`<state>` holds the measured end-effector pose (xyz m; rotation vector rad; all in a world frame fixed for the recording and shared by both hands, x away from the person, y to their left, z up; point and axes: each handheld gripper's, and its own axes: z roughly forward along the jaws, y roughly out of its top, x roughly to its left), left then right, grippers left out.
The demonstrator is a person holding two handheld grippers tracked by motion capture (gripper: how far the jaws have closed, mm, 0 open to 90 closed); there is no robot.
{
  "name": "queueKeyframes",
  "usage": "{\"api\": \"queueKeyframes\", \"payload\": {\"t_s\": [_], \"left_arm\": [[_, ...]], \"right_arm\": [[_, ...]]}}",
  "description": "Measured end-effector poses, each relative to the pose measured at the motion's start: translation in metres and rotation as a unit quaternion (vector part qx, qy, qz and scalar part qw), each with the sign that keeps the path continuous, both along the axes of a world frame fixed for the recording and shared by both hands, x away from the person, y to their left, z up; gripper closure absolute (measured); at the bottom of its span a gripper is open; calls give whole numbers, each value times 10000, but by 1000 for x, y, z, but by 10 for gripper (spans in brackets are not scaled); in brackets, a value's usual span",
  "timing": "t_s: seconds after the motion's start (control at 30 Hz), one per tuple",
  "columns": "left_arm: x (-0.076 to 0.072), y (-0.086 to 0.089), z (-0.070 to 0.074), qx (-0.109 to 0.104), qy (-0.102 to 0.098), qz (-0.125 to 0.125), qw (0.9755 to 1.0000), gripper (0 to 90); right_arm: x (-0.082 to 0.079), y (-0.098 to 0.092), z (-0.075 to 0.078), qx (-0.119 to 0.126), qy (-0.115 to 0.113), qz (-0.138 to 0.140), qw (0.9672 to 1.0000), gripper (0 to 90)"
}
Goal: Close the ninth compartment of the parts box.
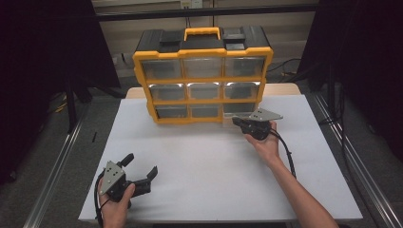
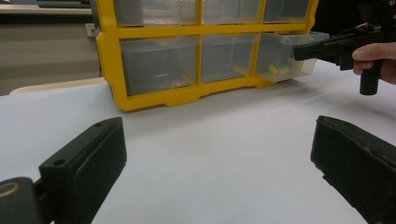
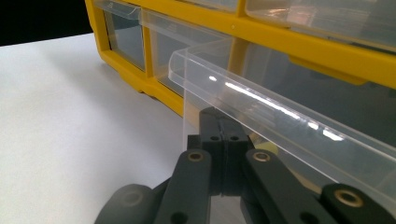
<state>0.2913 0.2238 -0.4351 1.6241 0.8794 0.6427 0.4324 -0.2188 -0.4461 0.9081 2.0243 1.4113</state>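
Evidently the right gripper (image 1: 236,121), jaws pressed together under the lip of the clear drawer (image 2: 290,55), works it out of the yellow organizer (image 1: 203,76) at 12 o'clock; the left gripper (image 1: 141,165) rests wide open and empty at 7 o'clock.

Probably a lab: black curtains (image 1: 43,71), floor rails (image 1: 57,161), white table (image 1: 204,166).

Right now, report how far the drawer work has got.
Done: the bottom right drawer of the yellow organizer stands pulled partway out, small yellow pieces inside. In hand: the right gripper, jaws shut, sits at the drawer's front. Left: the left gripper waits open on the table.
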Motion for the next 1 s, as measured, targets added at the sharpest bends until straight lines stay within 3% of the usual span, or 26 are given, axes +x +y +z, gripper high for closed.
{"api": "queueKeyframes", "payload": {"t_s": [1.0], "left_arm": [[0, -1, -1, 1, 13, 10, 10000, 33]], "right_arm": [[10, 1, -3, 70, -21, -111, 9999, 900]]}}
